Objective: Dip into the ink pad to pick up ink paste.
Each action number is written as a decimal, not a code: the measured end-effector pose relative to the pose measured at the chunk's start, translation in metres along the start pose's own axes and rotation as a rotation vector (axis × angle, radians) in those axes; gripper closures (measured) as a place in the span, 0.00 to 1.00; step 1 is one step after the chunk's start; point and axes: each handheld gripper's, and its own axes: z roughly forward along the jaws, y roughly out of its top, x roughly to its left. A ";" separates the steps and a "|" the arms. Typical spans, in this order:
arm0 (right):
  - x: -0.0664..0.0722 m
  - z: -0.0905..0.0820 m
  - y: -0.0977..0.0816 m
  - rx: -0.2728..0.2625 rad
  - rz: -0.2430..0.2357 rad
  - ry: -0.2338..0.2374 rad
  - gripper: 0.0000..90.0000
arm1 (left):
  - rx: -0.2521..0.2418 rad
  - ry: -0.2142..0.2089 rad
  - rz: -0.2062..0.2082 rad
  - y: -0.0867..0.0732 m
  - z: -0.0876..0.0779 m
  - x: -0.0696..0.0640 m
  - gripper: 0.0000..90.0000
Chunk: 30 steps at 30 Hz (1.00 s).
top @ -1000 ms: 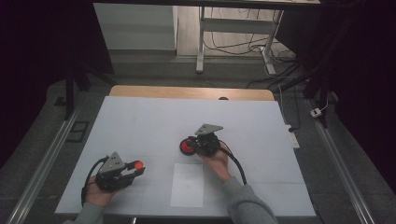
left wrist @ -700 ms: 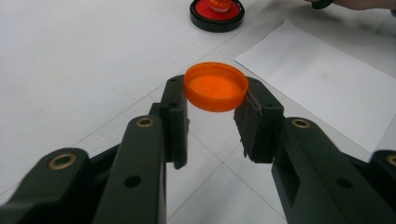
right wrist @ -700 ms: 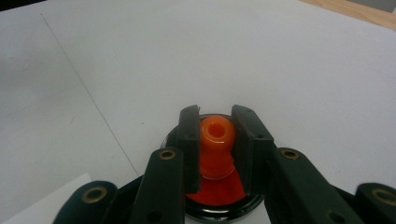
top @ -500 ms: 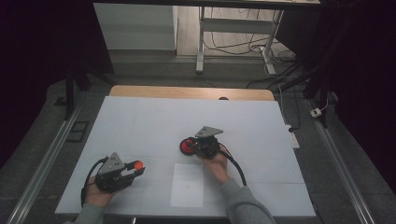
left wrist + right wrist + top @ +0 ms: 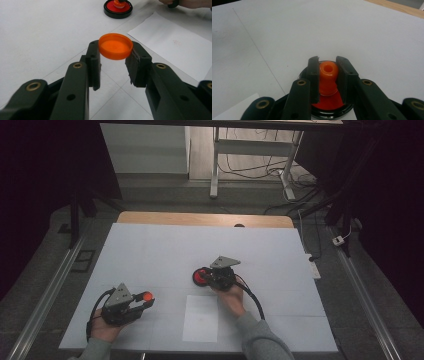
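My left gripper [image 5: 115, 51] is shut on a flat orange round cap [image 5: 115, 46], held just above the white table near its front left; in the high view this gripper [image 5: 141, 300] carries the cap [image 5: 147, 296]. My right gripper [image 5: 328, 66] is shut on an orange knob-shaped piece [image 5: 328, 72] that stands upright in a black round dish with a red inside [image 5: 329, 106]. In the high view the right gripper [image 5: 209, 277] is at the table's middle, over the dish [image 5: 199, 278]. The left gripper view has the dish [image 5: 118, 8] farther off.
A white sheet of paper [image 5: 201, 317] lies flat near the front edge, between the two hands, and it also lies to the right in the left gripper view [image 5: 175, 42]. The white tabletop [image 5: 150, 250] ends at a wooden strip [image 5: 200, 219]. Cables lie on the floor beyond.
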 end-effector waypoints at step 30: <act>-0.009 -0.021 0.029 -0.095 0.024 0.042 0.82 | -0.009 -0.005 -0.003 0.001 -0.001 0.002 0.73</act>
